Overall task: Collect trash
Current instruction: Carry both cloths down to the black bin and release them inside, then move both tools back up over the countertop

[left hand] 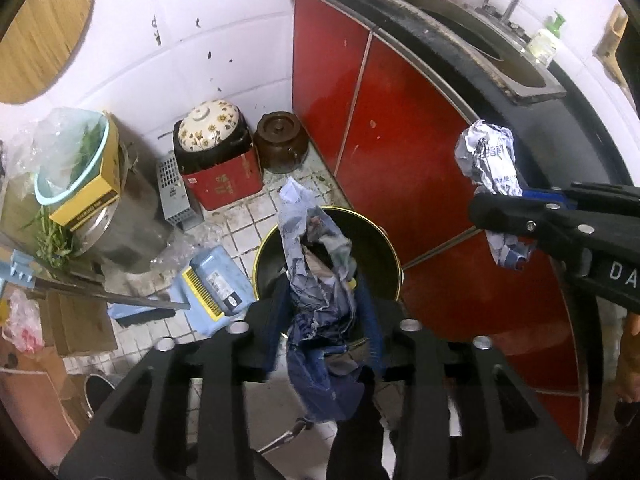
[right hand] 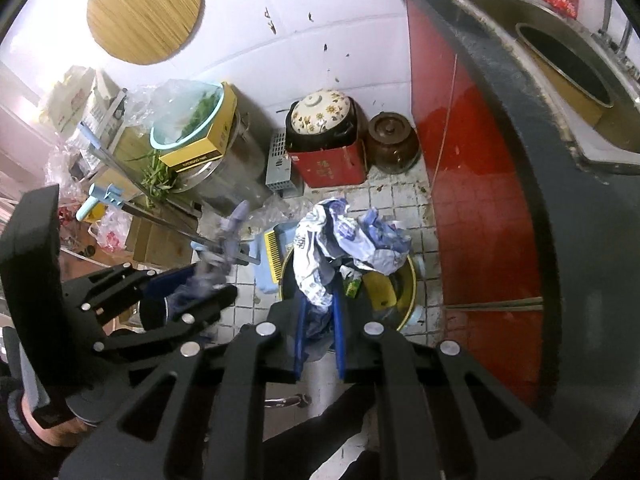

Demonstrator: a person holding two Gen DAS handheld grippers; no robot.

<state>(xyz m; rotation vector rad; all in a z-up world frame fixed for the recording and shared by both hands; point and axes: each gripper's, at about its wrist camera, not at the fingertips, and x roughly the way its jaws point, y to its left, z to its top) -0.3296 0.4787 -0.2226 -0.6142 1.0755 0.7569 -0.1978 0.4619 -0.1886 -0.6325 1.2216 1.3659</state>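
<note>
My left gripper (left hand: 320,320) is shut on a crumpled blue-and-white plastic wrapper (left hand: 316,280) and holds it over the black round trash bin (left hand: 372,248) with a yellow rim on the tiled floor. My right gripper (right hand: 320,312) is shut on another crumpled blue-and-white wrapper (right hand: 344,240), above the same bin (right hand: 406,288), which holds yellow and green trash. The right gripper with its wrapper (left hand: 490,164) also shows in the left wrist view, beside the red cabinet. The left gripper with its wrapper (right hand: 216,264) shows in the right wrist view at the left.
A red cabinet (left hand: 400,120) with a black counter and sink stands at the right. A blue dustpan with brush (left hand: 216,284) lies left of the bin. A floral-lidded pot on a red box (left hand: 216,152), a brown jar (left hand: 280,140), a metal pot and cardboard boxes line the wall.
</note>
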